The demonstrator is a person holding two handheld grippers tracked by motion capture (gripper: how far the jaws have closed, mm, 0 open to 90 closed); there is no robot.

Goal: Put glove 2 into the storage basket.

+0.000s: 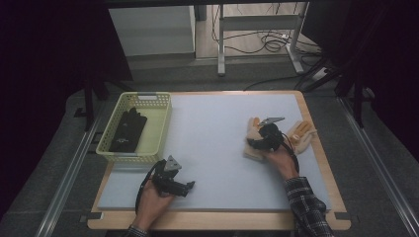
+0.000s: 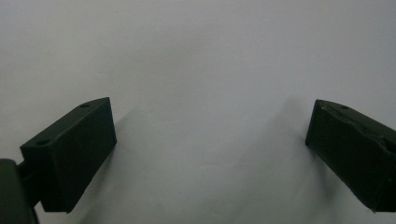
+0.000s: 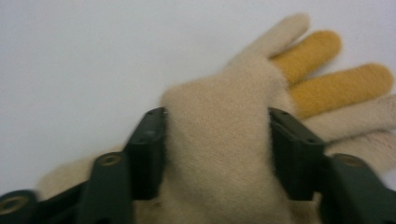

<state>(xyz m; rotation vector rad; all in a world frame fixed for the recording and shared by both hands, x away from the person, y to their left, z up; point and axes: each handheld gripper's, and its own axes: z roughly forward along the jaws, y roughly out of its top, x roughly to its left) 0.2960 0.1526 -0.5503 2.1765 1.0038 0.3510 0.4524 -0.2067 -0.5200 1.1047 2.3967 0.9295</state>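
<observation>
A fuzzy cream knitted glove (image 3: 219, 140) with two mustard-yellow fingers lies on the right part of the pale grey mat (image 1: 212, 143), with a second matching glove (image 1: 302, 134) just beside it near the mat's right edge. The right gripper (image 3: 217, 149) has its jaws set around the glove's bunched palm, pressing the fabric from both sides. The left gripper (image 2: 210, 140) rests near the mat's front left, jaws spread wide over bare mat, holding nothing. A yellow basket (image 1: 160, 118) at far left holds a dark item (image 1: 127, 129)

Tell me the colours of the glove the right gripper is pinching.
Cream glove with two mustard-yellow fingers, best seen in the right gripper view.
</observation>
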